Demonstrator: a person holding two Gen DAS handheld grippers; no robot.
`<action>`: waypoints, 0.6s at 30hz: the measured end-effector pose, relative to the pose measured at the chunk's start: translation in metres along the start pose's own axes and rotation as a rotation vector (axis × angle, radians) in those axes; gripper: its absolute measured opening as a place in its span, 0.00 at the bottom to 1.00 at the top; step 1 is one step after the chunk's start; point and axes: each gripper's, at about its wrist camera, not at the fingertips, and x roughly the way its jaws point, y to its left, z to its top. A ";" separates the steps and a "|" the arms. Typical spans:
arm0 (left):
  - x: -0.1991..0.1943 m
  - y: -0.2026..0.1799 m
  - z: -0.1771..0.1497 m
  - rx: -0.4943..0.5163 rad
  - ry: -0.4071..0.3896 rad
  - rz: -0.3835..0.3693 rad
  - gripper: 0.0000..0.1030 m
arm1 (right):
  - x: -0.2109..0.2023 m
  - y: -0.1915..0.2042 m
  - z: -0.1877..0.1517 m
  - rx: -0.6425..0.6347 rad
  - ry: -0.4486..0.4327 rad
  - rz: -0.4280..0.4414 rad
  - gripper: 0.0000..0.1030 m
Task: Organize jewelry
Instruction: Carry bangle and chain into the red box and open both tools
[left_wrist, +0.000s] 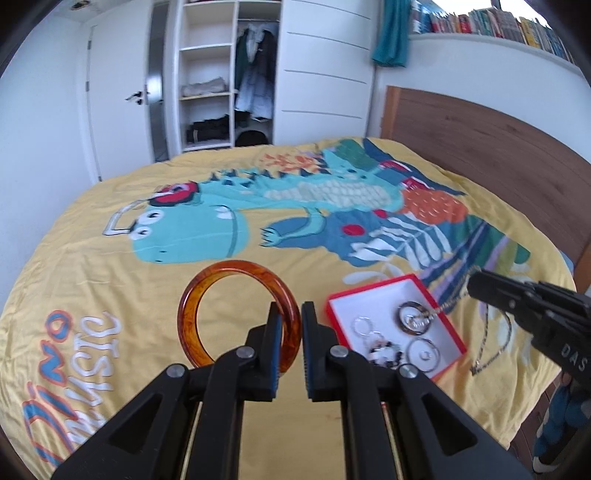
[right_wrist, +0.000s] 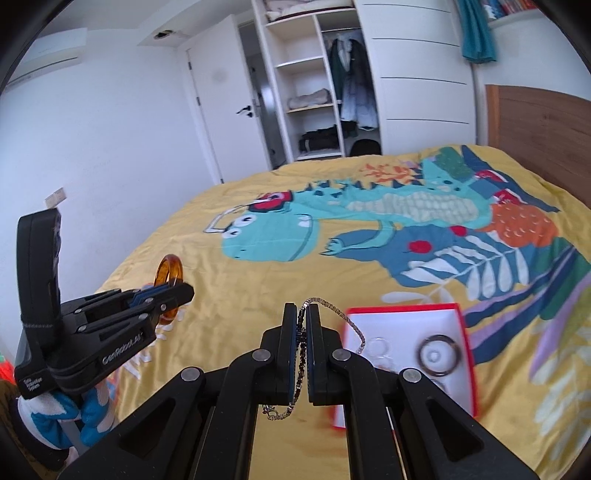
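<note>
Mid-carry: my left gripper (left_wrist: 290, 332) is clamped on the amber bangle (left_wrist: 207, 291), right gripper (right_wrist: 303, 325) pinched tight on the silver chain (right_wrist: 341, 317). Red box (left_wrist: 448, 321) sits at 3 o'clock of the bangle. Next: lower each in.

One amber bangle (left_wrist: 236, 314), one silver chain (right_wrist: 334, 314), one red-rimmed box (left_wrist: 397, 321) — two claws

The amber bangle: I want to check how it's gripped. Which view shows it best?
The left wrist view: the amber bangle faces the camera as a full ring, its rim pinched by the left gripper. The right wrist view shows it edge-on, small and partly hidden.
</note>
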 end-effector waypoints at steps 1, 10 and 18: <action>0.005 -0.006 -0.001 0.004 0.007 -0.008 0.09 | 0.001 -0.009 -0.001 0.006 0.003 -0.009 0.04; 0.083 -0.067 -0.006 0.040 0.107 -0.085 0.09 | 0.037 -0.084 -0.004 0.043 0.043 -0.069 0.04; 0.152 -0.103 -0.018 0.049 0.187 -0.128 0.09 | 0.086 -0.132 -0.008 0.075 0.077 -0.076 0.04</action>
